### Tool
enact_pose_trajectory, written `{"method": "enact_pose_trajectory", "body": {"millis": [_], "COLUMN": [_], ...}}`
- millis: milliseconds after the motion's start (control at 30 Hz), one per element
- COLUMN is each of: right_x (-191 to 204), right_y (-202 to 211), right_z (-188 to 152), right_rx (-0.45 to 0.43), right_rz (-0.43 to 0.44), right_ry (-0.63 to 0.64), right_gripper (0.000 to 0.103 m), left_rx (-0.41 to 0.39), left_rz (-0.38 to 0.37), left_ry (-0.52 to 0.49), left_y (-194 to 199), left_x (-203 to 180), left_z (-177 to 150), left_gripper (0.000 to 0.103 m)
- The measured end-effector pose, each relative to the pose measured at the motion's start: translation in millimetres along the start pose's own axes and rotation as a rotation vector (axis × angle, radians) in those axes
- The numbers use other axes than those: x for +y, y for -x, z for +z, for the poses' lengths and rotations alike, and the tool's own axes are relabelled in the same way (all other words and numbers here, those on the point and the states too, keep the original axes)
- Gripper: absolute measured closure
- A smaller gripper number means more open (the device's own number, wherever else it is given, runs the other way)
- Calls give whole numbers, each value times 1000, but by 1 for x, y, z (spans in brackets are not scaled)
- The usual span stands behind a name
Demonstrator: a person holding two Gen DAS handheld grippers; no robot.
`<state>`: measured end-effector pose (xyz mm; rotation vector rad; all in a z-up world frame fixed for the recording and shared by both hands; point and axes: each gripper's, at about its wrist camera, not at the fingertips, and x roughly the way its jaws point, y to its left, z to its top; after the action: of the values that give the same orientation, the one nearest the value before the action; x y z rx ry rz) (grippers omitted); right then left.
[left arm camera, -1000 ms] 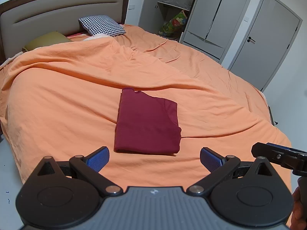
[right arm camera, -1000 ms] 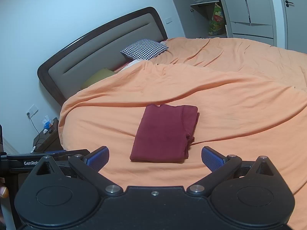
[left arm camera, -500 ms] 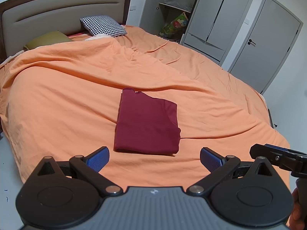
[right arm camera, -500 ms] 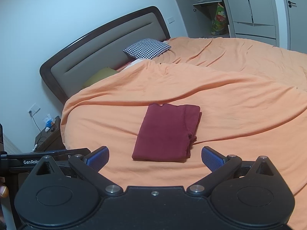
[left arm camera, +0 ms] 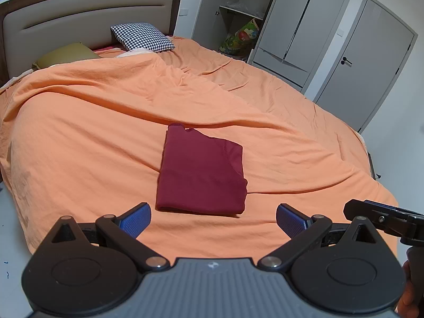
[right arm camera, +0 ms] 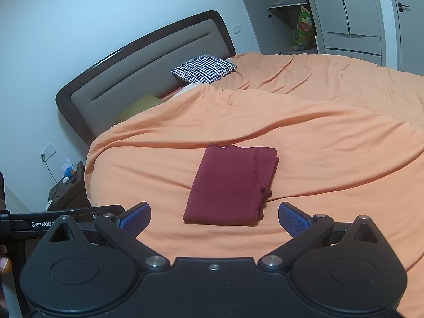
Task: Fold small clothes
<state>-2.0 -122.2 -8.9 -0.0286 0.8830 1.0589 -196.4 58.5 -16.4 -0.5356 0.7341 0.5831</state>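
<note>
A dark red garment [left arm camera: 201, 172] lies folded into a neat rectangle on the orange bedspread [left arm camera: 79, 145]; it also shows in the right wrist view [right arm camera: 233, 185]. My left gripper [left arm camera: 213, 218] is open and empty, held back from the garment's near edge. My right gripper [right arm camera: 213, 218] is open and empty, also short of the garment. Each gripper's blue pads stand wide apart. Part of the right gripper [left arm camera: 384, 218] shows at the right edge of the left wrist view.
A houndstooth pillow [left arm camera: 143, 37] and an olive pillow [left arm camera: 66, 55] lie by the headboard [left arm camera: 79, 16]. Grey wardrobe doors [left arm camera: 296, 26] and a door [left arm camera: 371, 61] stand beyond the bed. A bedside table [right arm camera: 69, 193] stands at the bed's left.
Both grippers have drifted slightly back from the bed; the garment sits a touch farther in view. The garment has not moved and both grippers stay open.
</note>
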Motion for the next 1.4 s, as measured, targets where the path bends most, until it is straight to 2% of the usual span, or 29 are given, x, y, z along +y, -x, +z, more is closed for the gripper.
{"method": "enact_pose_trajectory", "body": {"millis": [1067, 1400], "right_x": [2, 2], "right_y": [-3, -4], "right_z": [3, 2], "right_rx": [6, 8], "right_rz": [0, 1], "right_ry": [-1, -8], "right_gripper": [1, 1], "left_rx": [11, -3], "left_rz": [5, -18], "left_ry": [2, 40], "left_y": [0, 1], "left_x": [-1, 3], "left_z": [3, 1], "left_gripper": [0, 0]}}
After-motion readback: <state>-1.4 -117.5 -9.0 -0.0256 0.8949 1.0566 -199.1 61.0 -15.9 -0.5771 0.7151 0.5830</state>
